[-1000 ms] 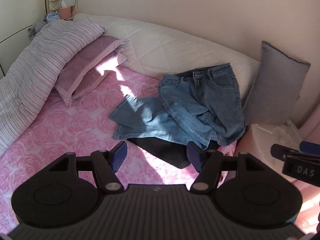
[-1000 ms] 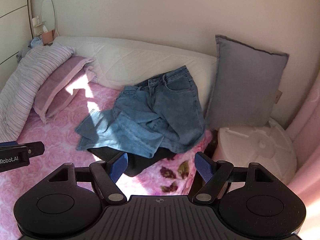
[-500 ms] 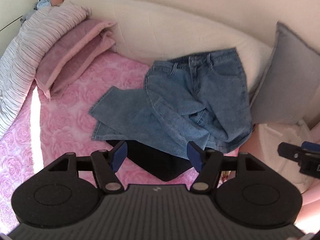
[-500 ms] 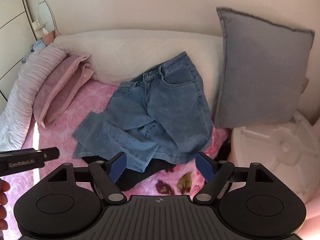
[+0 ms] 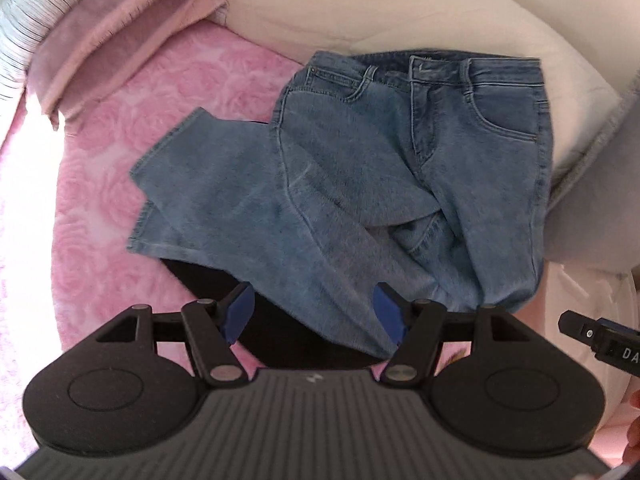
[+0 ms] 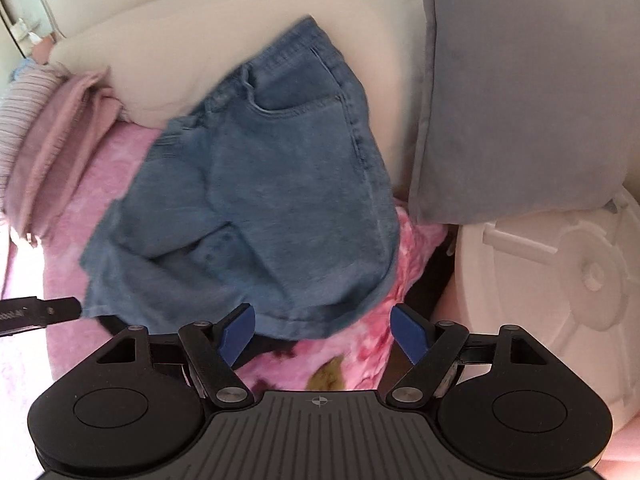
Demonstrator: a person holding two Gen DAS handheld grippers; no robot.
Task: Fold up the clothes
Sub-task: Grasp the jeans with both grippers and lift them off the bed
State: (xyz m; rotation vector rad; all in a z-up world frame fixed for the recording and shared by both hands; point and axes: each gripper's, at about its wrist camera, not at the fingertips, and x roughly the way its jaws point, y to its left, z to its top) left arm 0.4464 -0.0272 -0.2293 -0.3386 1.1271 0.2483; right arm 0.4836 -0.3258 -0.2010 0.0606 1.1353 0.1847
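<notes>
**Jeans crumpled on bed, both grippers empty**

Left gripper (image 5: pixel 314 314): jaws open, over a jeans (image 5: pixel 360 184) leg and dark cloth (image 5: pixel 280 332). Jeans lie at the bed's (image 5: pixel 100 208) head edge, waistband on white bolster (image 5: pixel 360 12). Right gripper (image 6: pixel 324 330): jaws open, empty.

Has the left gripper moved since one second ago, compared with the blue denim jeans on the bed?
Yes. The left gripper, jaws open, has come forward toward the blue denim jeans, which lie as before beside the black garment but now fill its view.
</notes>
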